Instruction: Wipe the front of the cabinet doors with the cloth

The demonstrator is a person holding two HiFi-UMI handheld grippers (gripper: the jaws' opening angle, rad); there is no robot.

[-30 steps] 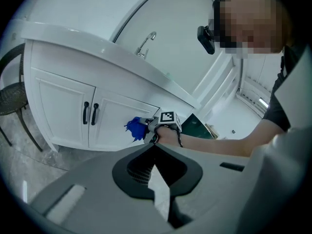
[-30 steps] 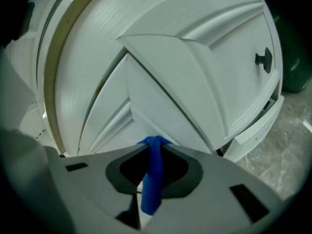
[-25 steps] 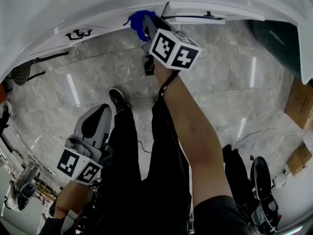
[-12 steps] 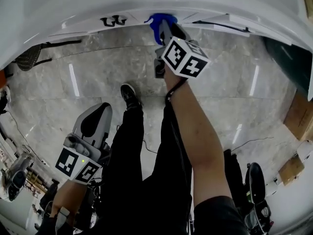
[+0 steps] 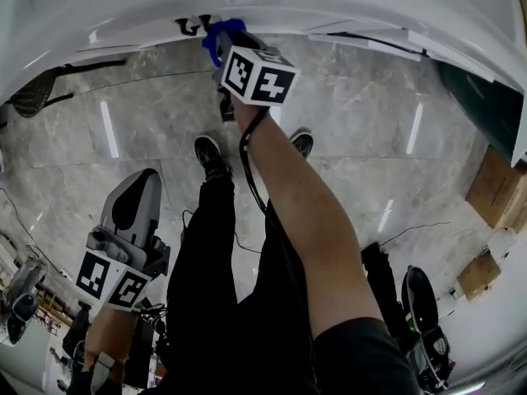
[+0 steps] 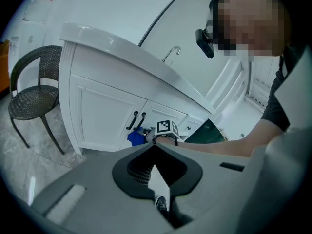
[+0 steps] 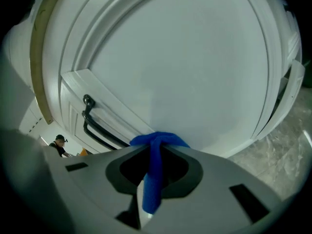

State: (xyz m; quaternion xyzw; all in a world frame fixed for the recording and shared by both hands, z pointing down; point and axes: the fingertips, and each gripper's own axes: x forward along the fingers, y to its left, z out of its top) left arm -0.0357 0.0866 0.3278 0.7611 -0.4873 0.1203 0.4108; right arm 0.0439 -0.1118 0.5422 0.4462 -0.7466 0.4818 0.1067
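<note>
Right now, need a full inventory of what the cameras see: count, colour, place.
cloth: 1, blue, in the right gripper's jaws, against a cabinet door
cabinet doors: at least 2, white, under the white countertop
door handles: 2, black, side by side
faucet: 1, metallic, on the countertop
chair: 1, dark wicker, left of the cabinet in the left gripper view
cardboard boxes: 2, brown, head view's right
floor: grey stone-look tiles
shoes: 2, black, on the floor
right gripper: grey, jaws shut on the cloth
left gripper: grey, low at the person's side, jaws together, empty
</note>
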